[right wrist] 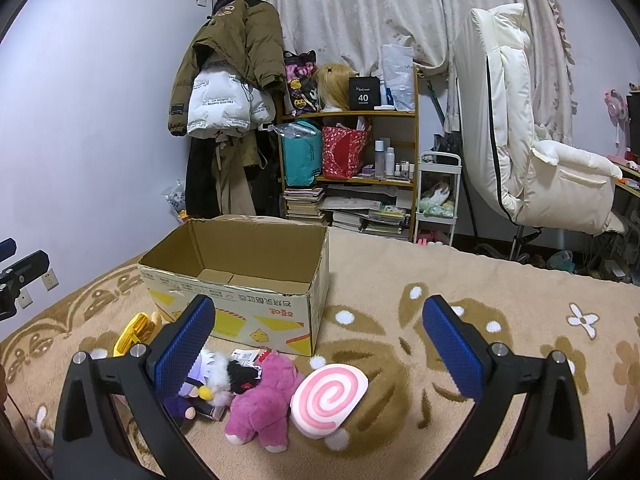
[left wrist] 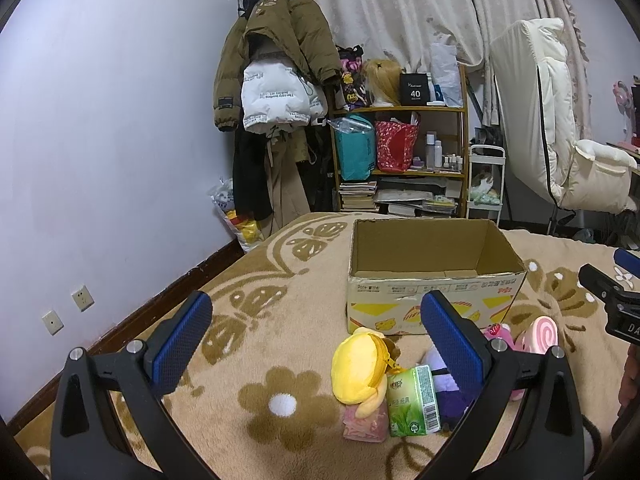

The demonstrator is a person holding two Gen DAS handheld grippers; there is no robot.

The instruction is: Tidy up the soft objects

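Toys are lying in one loose heap on the bed [right wrist: 460, 280], just in front of one cardboard box [right wrist: 256, 280] that is standing open with nothing showing inside. Counting across the heap: one yellow plush [left wrist: 358, 368], one green tissue pack [left wrist: 414, 400] leaning against it, one pink packet [left wrist: 366, 424] tucked under both, one purple doll [right wrist: 200, 384] with white fur and a black patch, one pink bear [right wrist: 260, 400], and one pink swirl cushion [right wrist: 330, 398] touching the bear's side.

Two grippers are hovering over all this. The left gripper [left wrist: 316, 342] is hanging above the yellow plush end with its jaws standing wide apart and nothing between them; the right gripper [right wrist: 318, 346] is hanging above the bear and cushion, jaws likewise spread and holding nothing.

Plenty is getting hidden. From the left side, one finger is covering most of the purple doll and the bear, and the cushion is showing only as a sliver. From the right side, the yellow plush is peeking out as a strip beside the box, and the tissue pack is not showing at all. The doll's face is too jumbled to read. Each gripper is showing in the other's view only as a dark piece cut off at the edge.
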